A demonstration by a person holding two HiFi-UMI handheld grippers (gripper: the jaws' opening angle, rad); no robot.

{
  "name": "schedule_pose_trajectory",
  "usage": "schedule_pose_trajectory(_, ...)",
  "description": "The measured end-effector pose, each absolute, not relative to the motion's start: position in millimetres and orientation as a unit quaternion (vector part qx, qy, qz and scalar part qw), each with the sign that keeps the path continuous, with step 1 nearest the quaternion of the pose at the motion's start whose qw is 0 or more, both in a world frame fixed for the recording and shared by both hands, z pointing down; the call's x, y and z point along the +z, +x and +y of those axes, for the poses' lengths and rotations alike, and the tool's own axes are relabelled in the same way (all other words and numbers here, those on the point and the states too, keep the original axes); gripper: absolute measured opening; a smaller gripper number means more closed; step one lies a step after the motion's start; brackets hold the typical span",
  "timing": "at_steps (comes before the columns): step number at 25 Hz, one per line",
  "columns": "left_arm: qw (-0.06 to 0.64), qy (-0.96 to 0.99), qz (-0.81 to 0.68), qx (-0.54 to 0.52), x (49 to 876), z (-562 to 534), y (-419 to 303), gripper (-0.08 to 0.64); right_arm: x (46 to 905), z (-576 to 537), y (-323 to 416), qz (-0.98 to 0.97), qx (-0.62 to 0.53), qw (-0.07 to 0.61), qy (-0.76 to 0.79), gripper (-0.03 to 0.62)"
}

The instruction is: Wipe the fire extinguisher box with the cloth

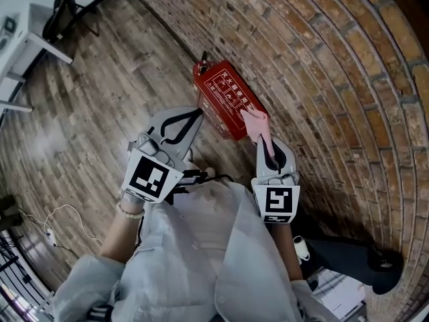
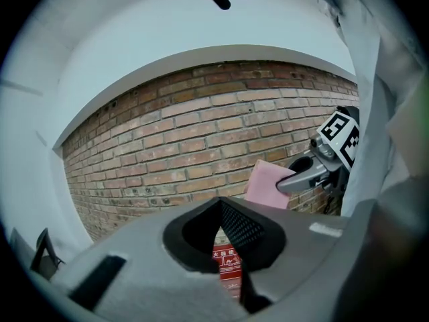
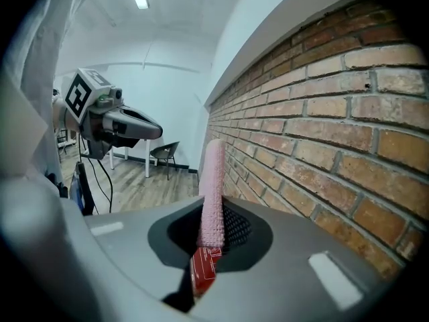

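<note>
The red fire extinguisher box (image 1: pixel 224 99) lies on the wooden floor against the brick wall; a strip of it shows below the jaws in the right gripper view (image 3: pixel 204 270) and in the left gripper view (image 2: pixel 228 263). My right gripper (image 1: pixel 263 137) is shut on a pink cloth (image 1: pixel 257 123) that hangs over the box's near end. The cloth (image 3: pixel 213 180) stands up edge-on between the jaws of that gripper (image 3: pixel 213 237). My left gripper (image 1: pixel 196 115) hovers to the left of the box, shut and empty (image 2: pixel 222 206). From there the cloth (image 2: pixel 268 185) is seen held by the right gripper (image 2: pixel 301 178).
The brick wall (image 1: pixel 335 79) runs along the right. A dark chair (image 1: pixel 60 9) and a white desk (image 1: pixel 23 42) stand at the far left. A white cable (image 1: pixel 47 223) lies on the floor at lower left. A dark object (image 1: pixel 355 260) sits at lower right.
</note>
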State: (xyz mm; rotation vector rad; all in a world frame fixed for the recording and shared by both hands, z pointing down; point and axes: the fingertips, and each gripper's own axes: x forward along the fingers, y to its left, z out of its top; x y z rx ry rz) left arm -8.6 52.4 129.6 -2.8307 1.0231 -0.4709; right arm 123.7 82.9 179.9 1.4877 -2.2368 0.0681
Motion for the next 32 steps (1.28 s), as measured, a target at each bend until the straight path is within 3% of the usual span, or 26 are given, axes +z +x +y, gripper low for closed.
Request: schedule_pose_trajectory(32,0.035,-0.923,0.344,-0.171,144.4,61.2,-9.4,-0.002,186.9,80.1,117.0,-0.824,0.041,0.214,0.523,0.018)
